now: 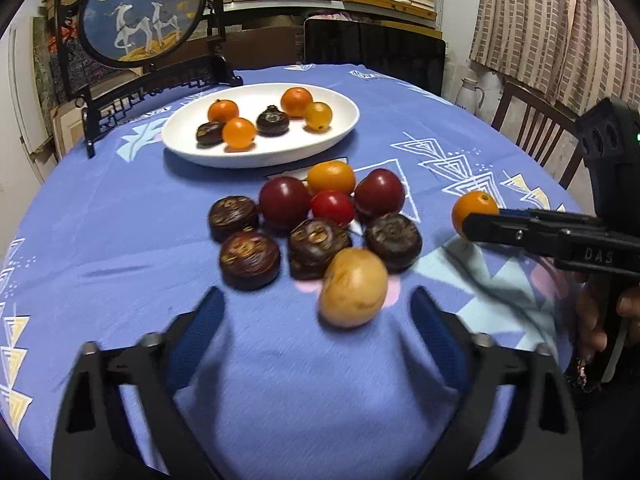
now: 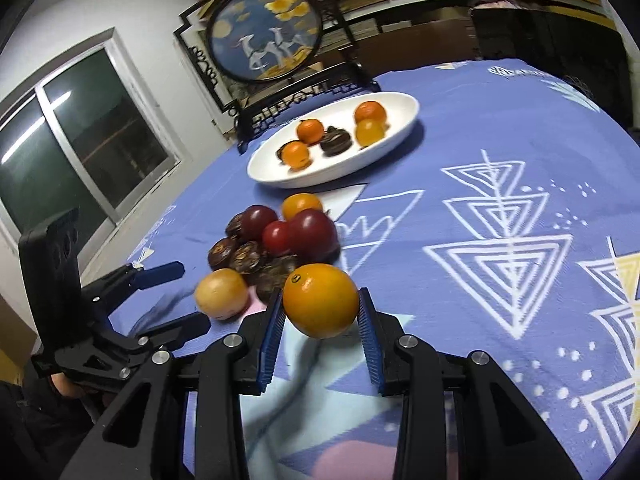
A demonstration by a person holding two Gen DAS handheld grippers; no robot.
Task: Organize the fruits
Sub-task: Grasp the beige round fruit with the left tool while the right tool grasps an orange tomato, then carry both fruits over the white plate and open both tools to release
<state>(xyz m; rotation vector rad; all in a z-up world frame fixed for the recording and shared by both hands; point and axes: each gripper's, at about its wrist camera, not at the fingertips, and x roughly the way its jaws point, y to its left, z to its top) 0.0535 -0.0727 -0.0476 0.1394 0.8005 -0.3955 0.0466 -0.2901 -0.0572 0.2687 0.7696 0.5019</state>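
A white oval plate (image 1: 200,148) (image 2: 272,172) at the back of the table holds several orange fruits and two dark brown ones. In front of it lies a pile of loose fruit (image 1: 320,216) (image 2: 276,240): dark red, red, orange and dark brown. A tan round fruit (image 1: 353,287) (image 2: 222,294) lies nearest, just ahead of my open left gripper (image 1: 316,304) (image 2: 184,296). My right gripper (image 2: 322,308) (image 1: 480,222) is shut on an orange fruit (image 2: 320,300) (image 1: 472,208), held just above the cloth to the right of the pile.
The round table has a blue patterned cloth (image 1: 120,240) (image 2: 500,200). A black stand with a round deer picture (image 1: 140,12) (image 2: 264,36) is behind the plate. Chairs (image 1: 532,128) stand at the far edge. A window (image 2: 80,140) is at the left.
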